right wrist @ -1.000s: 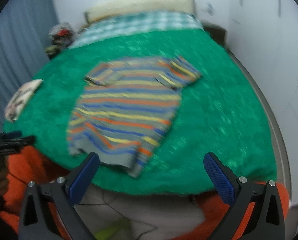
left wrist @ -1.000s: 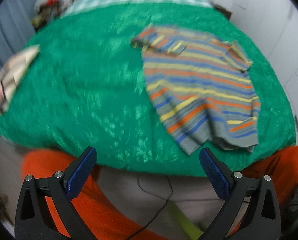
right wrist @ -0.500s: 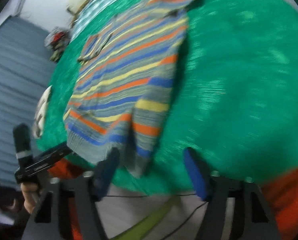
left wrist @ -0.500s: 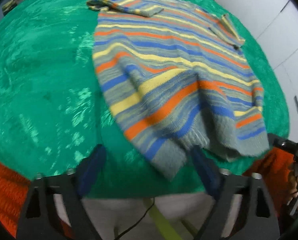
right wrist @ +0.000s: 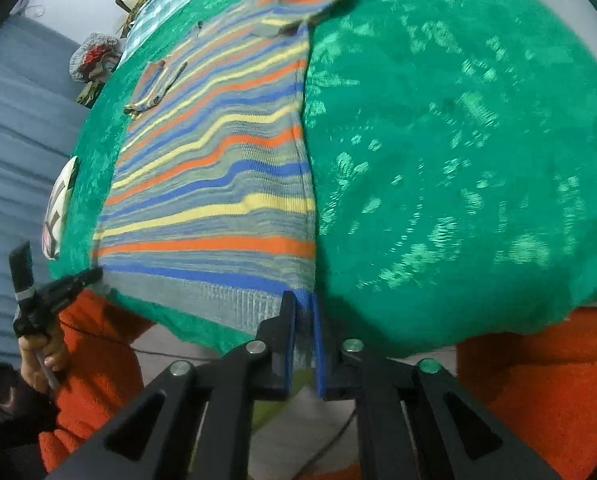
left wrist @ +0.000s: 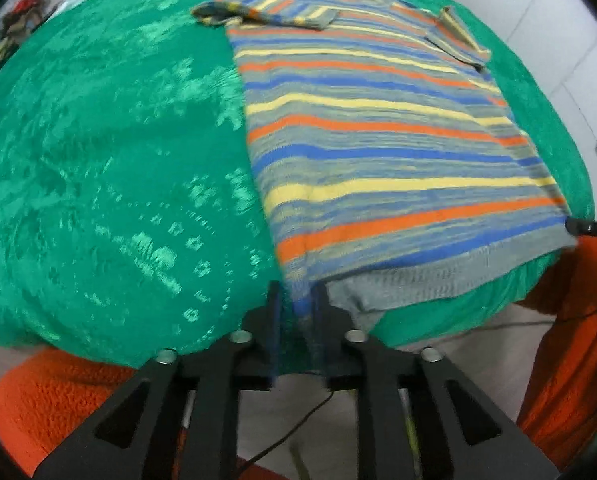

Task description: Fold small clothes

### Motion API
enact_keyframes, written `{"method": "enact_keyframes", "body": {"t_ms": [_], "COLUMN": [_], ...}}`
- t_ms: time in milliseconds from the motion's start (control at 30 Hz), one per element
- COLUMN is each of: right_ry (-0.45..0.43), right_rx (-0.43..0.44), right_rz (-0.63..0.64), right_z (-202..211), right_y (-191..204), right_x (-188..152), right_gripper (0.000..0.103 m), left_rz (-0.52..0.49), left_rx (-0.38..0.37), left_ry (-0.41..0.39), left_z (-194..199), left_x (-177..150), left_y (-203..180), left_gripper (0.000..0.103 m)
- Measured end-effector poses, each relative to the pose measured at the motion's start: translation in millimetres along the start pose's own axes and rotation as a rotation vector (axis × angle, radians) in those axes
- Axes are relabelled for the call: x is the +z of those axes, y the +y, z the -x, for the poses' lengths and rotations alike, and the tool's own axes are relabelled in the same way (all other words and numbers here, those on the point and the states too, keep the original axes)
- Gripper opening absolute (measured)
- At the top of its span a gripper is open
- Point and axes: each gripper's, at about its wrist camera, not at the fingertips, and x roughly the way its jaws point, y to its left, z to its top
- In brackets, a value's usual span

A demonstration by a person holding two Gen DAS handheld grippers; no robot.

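Note:
A small striped knit sweater (left wrist: 378,128), grey with orange, yellow and blue bands, lies flat on a green bedspread (left wrist: 98,160), sleeves folded in at the far end. My left gripper (left wrist: 298,296) is shut on the sweater's near left hem corner. My right gripper (right wrist: 303,300) is shut on the near right hem corner of the sweater (right wrist: 218,184). The hem is pulled taut between them at the bed's near edge. The left gripper also shows at the left of the right wrist view (right wrist: 86,276).
The green bedspread (right wrist: 458,160) covers the bed. A folded pale cloth (right wrist: 58,216) lies at its left edge. A checked sheet and a pile of things (right wrist: 94,56) are at the far end. An orange blanket (left wrist: 58,392) hangs below the near edge.
Both grippers moved in from above the bed's near edge and closed on the sweater's two hem corners. The rumpled hem is now stretched straight.

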Motion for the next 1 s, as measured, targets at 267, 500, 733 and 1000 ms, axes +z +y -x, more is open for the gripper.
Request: {"method": "enact_keyframes", "body": {"t_ms": [267, 500, 733, 1000], "right_ry": [-0.063, 0.065, 0.051, 0.035], "right_rx": [0.29, 0.418, 0.154, 0.123], "right_rz": [-0.261, -0.191, -0.109, -0.133], "right_z": [-17.3, -34.4, -13.2, -13.1], "right_y": [-32.5, -22.1, -11.9, -21.0], "right_x": [6.0, 11.2, 26.3, 16.2], "right_gripper": [0.067, 0.008, 0.015, 0.023], "left_rz": [0.203, -0.008, 0.01, 0.14], "left_rx": [-0.184, -0.173, -0.065, -0.193], "left_ry": [-0.027, -0.048, -0.003, 0.029], "left_z": [-12.9, 8.8, 8.9, -6.6], "left_x": [4.9, 6.7, -2.2, -10.3], "left_y": [20.3, -7.9, 12.5, 13.9], "left_gripper": [0.068, 0.004, 0.059, 0.064]}}
